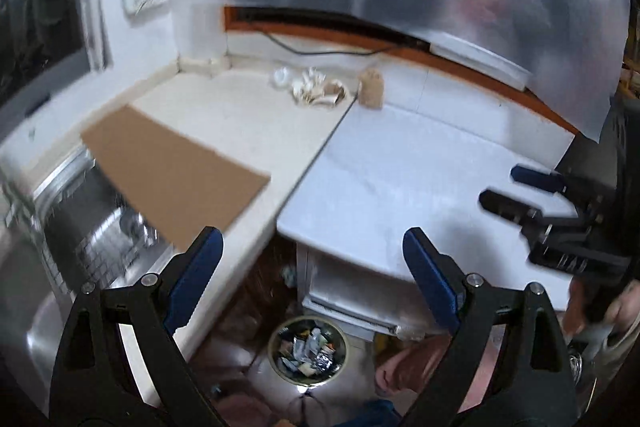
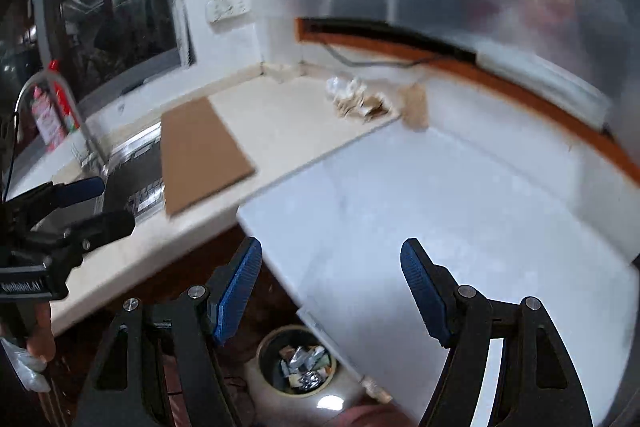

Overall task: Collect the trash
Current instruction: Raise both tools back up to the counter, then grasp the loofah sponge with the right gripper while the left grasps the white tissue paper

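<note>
Both tools wide, empty: left tool (image 1: 312,263), right tool (image 2: 332,279), above bin (image 1: 307,349); trash (image 1: 316,91) on table (image 1: 224,119).

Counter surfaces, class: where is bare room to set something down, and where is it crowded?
Free: the white top between the seam and the wood-trimmed wall, and the beige counter between cardboard sheet and crumpled trash. Crowded: that back corner.

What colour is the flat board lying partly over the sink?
Plain brown, like cardboard, no pattern. The board shows best in the right wrist view, overhanging the sink.
</note>
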A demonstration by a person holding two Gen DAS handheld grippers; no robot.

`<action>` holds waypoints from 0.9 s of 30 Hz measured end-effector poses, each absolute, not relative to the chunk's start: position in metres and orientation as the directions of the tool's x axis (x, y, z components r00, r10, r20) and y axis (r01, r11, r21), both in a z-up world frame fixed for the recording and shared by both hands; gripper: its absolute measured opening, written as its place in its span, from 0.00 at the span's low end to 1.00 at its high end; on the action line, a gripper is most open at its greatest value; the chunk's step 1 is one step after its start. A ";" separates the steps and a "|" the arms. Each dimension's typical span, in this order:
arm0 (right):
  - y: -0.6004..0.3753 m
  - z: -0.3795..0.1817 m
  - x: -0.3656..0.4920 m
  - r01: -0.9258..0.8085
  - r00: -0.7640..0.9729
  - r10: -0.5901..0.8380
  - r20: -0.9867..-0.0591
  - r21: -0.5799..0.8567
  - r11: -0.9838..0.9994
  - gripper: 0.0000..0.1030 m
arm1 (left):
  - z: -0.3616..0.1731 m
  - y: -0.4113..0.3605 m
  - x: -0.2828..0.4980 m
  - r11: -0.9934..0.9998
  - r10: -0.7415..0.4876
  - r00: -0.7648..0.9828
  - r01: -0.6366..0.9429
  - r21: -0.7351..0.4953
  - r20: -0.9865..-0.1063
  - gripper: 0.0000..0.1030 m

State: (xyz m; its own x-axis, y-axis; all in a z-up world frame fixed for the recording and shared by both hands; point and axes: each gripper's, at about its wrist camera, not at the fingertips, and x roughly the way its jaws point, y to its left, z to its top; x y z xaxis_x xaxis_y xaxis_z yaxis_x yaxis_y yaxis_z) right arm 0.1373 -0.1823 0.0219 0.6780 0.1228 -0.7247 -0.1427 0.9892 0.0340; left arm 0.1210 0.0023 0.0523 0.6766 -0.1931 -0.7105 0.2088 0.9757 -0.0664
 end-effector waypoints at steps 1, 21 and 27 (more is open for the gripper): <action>-0.189 0.035 0.149 -0.139 0.679 0.119 -0.724 0.033 0.990 0.71 | 0.059 0.000 0.132 0.974 -0.195 0.672 0.216 -0.062 -0.714 0.88; -0.299 0.025 0.457 0.043 0.638 0.014 -0.770 0.054 0.998 0.71 | 0.033 -0.050 0.455 0.959 -0.126 0.604 0.276 0.059 -0.787 0.82; -0.297 -0.023 0.500 0.064 0.615 0.014 -0.788 0.068 0.996 0.71 | -0.019 -0.057 0.515 0.963 -0.153 0.557 0.269 0.003 -0.816 0.79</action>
